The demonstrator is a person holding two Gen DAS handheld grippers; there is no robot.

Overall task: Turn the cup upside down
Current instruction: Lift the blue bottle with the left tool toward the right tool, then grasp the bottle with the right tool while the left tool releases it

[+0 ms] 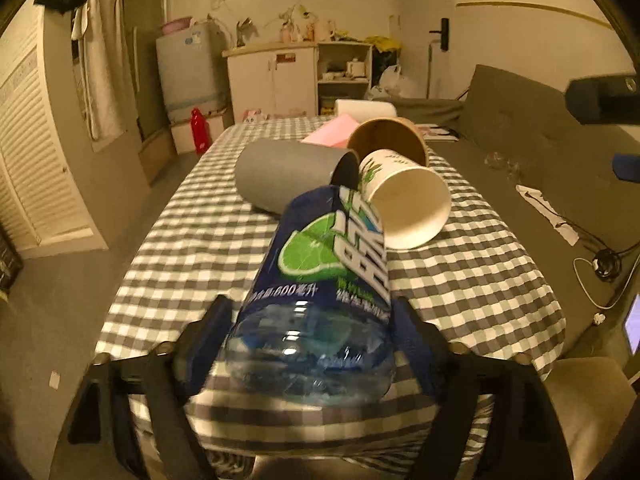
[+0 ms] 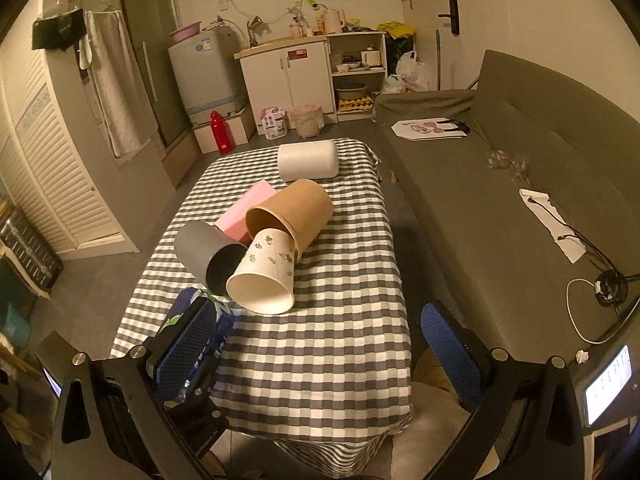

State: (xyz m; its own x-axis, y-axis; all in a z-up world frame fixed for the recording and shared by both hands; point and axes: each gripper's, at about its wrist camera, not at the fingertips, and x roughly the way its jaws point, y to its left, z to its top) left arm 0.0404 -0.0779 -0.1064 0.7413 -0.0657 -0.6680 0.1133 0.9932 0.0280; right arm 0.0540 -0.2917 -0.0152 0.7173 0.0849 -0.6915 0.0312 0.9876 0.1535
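Bottle label (image 1: 336,256): you can read "600" beside small Chinese characters; the large white characters next to the lime picture are cut off and tilted, not legible to you.
Red sticker on the white cabinet (image 2: 298,54): print too small for you to read.

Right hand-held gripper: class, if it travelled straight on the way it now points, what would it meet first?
Probably the white floral paper cup, lying on its side with its mouth toward the open right hand-held gripper. Only checked tablecloth shows between them, though depth is uncertain.
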